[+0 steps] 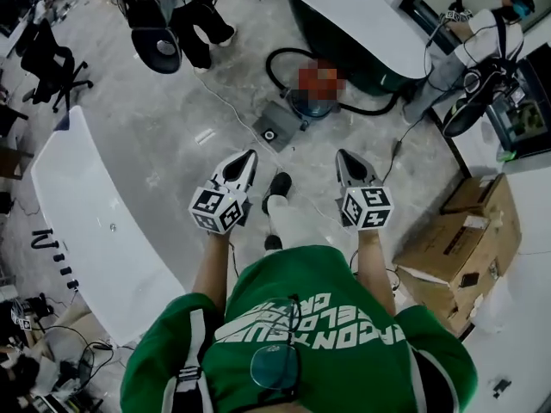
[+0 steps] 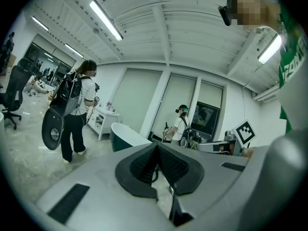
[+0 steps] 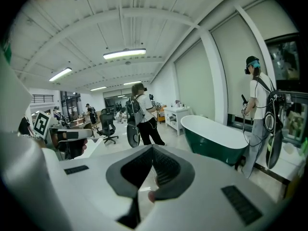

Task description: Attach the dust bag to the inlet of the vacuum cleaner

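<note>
In the head view the vacuum cleaner (image 1: 303, 108), a round blue body partly under a mosaic patch, stands on the concrete floor ahead, its black hose (image 1: 277, 59) looping around it. A grey square piece with a round hole (image 1: 277, 127) lies against its near left side. My left gripper (image 1: 250, 155) and right gripper (image 1: 343, 155) are held side by side at waist height, well short of the vacuum and pointing towards it. Both are shut with nothing between the jaws. In the gripper views the left gripper (image 2: 156, 146) and right gripper (image 3: 153, 148) face out across the room, pads meeting.
A green bathtub with a white rim (image 1: 362, 24) stands just behind the vacuum. A white curved table (image 1: 86, 231) is at my left, cardboard boxes (image 1: 469, 239) at my right. People with backpacks stand at the far left (image 1: 185, 15) and far right (image 1: 482, 41). A thin cable (image 1: 225, 101) crosses the floor.
</note>
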Demonstrator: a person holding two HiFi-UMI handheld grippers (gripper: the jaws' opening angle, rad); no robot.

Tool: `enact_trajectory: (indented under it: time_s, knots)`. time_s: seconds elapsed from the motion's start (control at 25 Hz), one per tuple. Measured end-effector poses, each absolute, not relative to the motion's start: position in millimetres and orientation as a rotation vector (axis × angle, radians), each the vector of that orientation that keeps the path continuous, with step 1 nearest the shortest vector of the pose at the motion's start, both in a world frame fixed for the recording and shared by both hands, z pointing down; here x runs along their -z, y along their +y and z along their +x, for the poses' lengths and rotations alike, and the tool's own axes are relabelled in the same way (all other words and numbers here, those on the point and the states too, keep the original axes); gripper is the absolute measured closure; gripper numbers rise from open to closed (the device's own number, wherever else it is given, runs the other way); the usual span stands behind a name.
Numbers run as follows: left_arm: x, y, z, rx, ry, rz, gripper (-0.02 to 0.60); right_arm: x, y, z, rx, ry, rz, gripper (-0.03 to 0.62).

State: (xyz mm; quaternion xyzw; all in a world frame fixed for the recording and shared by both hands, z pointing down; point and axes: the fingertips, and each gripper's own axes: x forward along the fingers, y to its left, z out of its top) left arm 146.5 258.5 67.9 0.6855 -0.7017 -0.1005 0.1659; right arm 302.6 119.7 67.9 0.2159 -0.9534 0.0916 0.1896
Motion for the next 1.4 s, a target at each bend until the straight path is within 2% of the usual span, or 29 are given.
enact_trajectory:
  time_s: [0.44,0.88,1.12,1.4]
  knots:
    - [-66,216,38,0.238,-2.038,1.924,0.578,-71,71,163,-0.248,-2.696,0.469,0.586]
    - [-71,128,-43,0.218,-2.032,1.896,0.578,-76,-15,76,-0.245,-2.678,0.424,0.586]
    - [-72,86,-66,0.171,-1.988,1.926,0.578,-77,-53,55,-0.275,-2.679,0.463,0.586]
    - [-69,33,-65,0.119,-1.874,2.047,0.578,-70,-89,66,-0.297,-2.682,0.61,0.586]
